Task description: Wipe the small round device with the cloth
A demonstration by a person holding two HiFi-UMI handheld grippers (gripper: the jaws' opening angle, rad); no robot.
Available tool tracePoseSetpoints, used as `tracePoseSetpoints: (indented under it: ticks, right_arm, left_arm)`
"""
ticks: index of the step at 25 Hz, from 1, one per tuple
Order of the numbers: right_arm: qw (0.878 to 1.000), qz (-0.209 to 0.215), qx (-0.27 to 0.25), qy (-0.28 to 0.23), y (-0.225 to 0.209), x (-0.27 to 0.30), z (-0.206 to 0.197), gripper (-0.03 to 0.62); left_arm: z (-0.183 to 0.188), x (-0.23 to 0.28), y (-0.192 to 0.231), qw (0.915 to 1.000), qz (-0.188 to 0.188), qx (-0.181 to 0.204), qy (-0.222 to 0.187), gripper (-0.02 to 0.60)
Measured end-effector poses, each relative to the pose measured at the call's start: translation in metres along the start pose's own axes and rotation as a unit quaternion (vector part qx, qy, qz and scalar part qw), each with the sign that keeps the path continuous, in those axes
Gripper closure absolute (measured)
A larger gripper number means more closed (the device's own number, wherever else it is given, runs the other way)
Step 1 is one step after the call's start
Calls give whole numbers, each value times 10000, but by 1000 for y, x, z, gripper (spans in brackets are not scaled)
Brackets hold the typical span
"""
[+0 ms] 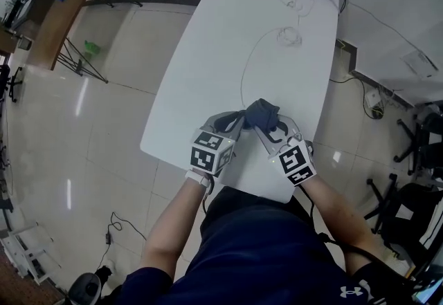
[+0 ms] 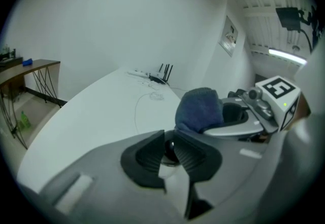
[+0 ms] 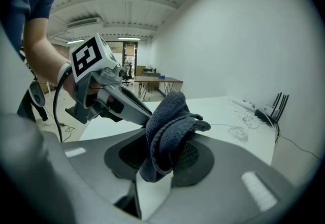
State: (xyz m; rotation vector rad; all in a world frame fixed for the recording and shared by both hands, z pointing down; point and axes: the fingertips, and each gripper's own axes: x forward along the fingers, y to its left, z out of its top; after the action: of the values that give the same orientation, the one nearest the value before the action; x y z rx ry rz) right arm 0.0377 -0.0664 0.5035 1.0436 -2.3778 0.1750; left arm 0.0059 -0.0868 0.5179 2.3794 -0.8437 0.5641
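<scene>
The left gripper (image 2: 169, 139) clamped a small dark round device (image 2: 170, 150); the right gripper (image 3: 165, 152) pinched a bunched dark-blue cloth (image 3: 168, 120) just beside it.

Person wears a dark navy short-sleeved shirt (image 1: 256, 255) with a small white logo (image 1: 351, 291). Left tongs (image 1: 240, 120) and right tongs (image 1: 265, 129) have grey moulded shells and black ribbed pads (image 3: 190, 159). Left cube (image 1: 210, 151) and right cube (image 1: 297, 162) are white, printed with black square markers. A black cable (image 3: 57, 97) runs along the left wrist.
</scene>
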Motion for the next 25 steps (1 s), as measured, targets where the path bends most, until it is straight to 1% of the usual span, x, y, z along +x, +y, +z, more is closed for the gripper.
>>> tracePoseSetpoints:
  ticks: [5, 10, 13, 17, 19, 22, 25]
  right_arm:
    - [9987, 34, 515, 19, 1, -3, -21, 479]
    - [9945, 22, 1045, -41, 0, -4, -42, 479]
    - [9922, 17, 1249, 41, 3, -3, -62, 479]
    - [9882, 51, 1521, 146, 7, 1, -75, 479]
    - [9853, 84, 1682, 290, 9, 5, -86, 479]
    - [9800, 139, 1873, 656, 13, 13, -107, 479]
    - [9729, 184, 2113, 916, 15, 20, -116, 479]
  left_arm:
    - [1, 1, 1, 10000, 26, -64, -36, 529]
    - [-1, 4, -1, 9998, 44, -168, -78, 531]
    - [0, 4, -1, 9998, 44, -199, -84, 531]
    - [0, 5, 0, 9996, 42, -262, -108, 531]
    - [0, 5, 1, 9993, 37, -337, -130, 531]
    - [1, 5, 0, 9990, 20, -404, -164, 531]
    - [2, 5, 1, 9988, 23, -443, -193, 531]
